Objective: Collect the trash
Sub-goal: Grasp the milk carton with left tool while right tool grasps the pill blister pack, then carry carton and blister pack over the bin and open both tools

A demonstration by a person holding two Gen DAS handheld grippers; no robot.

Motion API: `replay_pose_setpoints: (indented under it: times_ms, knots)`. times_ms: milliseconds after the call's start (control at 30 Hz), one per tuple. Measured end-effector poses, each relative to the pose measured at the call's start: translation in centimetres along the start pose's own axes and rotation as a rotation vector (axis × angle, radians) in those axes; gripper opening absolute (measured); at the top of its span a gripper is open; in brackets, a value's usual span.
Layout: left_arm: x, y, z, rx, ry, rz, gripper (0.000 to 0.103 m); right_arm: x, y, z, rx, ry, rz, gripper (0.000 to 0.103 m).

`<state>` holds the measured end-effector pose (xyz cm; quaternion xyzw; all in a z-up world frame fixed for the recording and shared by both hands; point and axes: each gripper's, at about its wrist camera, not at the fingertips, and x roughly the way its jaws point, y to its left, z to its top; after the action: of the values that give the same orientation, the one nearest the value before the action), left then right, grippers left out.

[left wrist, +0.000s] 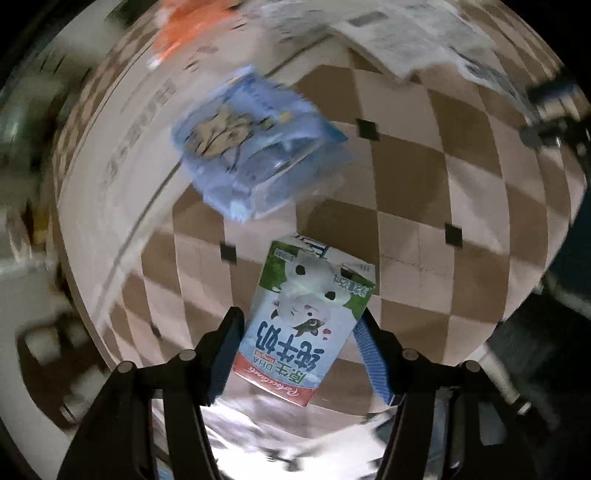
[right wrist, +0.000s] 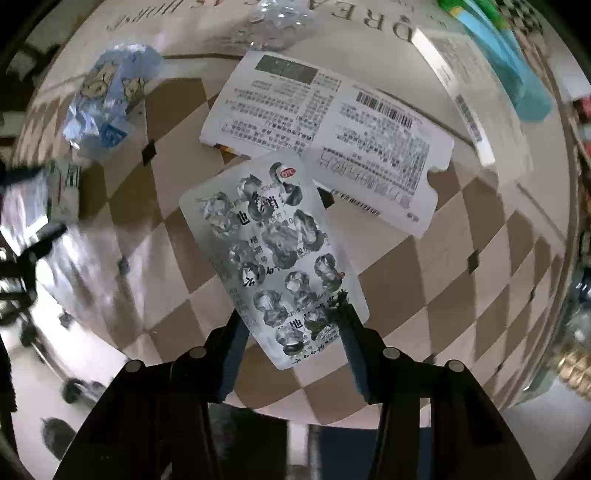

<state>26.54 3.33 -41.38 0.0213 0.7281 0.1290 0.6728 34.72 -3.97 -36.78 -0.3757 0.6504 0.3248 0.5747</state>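
Observation:
My left gripper is shut on a blue and green milk carton, held above the checkered table. A crumpled blue plastic wrapper lies beyond it; it also shows in the right wrist view. My right gripper is shut on a silver pill blister sheet, held over the table. A flattened white medicine box lies just past the sheet. The left gripper with its carton shows blurred at the left edge of the right wrist view.
A clear crushed plastic bottle lies at the table's far side. A teal and green package sits at the far right. An orange item is blurred at the far edge. The round table edge is close below.

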Motion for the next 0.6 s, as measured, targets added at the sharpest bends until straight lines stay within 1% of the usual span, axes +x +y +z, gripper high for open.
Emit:
replay_pose_setpoints:
  times_ms: [67,100,167,200,267,367,433,500,533,600]
  knots:
    - [0.1,0.4,-0.2,-0.098,0.011,-0.024,0.058,-0.1,-0.3,0.0,0.017,-0.01,0.021,0.053]
    - [0.1,0.7,-0.3,-0.148,0.013,-0.04,0.058,-0.1,-0.4,0.1,0.015,0.0,0.027,0.056]
    - [0.2,1.0,-0.5,-0.222,0.021,-0.06,0.058,-0.1,-0.4,0.3,-0.004,0.002,0.021,0.082]
    - [0.1,1.0,-0.5,-0.249,0.018,-0.067,0.058,0.0,-0.5,0.7,-0.017,-0.005,0.011,0.084]
    - [0.2,1.2,-0.5,-0.291,0.019,-0.053,0.058,-0.2,-0.5,1.1,-0.023,-0.015,-0.006,0.084]
    - [0.4,1.4,-0.6,-0.325,0.016,-0.056,0.057,-0.4,-0.7,2.1,-0.025,-0.034,-0.008,0.084]
    - [0.5,1.4,-0.6,-0.33,0.017,-0.052,0.057,0.1,-0.6,3.1,-0.044,-0.028,-0.022,0.084]
    - [0.3,1.7,-0.9,-0.332,0.021,-0.046,0.057,1.4,-0.5,4.1,-0.068,0.007,-0.029,0.084]
    - [0.4,1.7,-0.8,-0.333,0.02,-0.043,0.057,1.6,-0.1,4.3,-0.084,0.002,-0.035,0.085]
    - [0.5,2.2,-0.4,-0.337,0.018,-0.042,0.057,1.5,0.2,4.4,-0.101,0.001,-0.056,0.084]
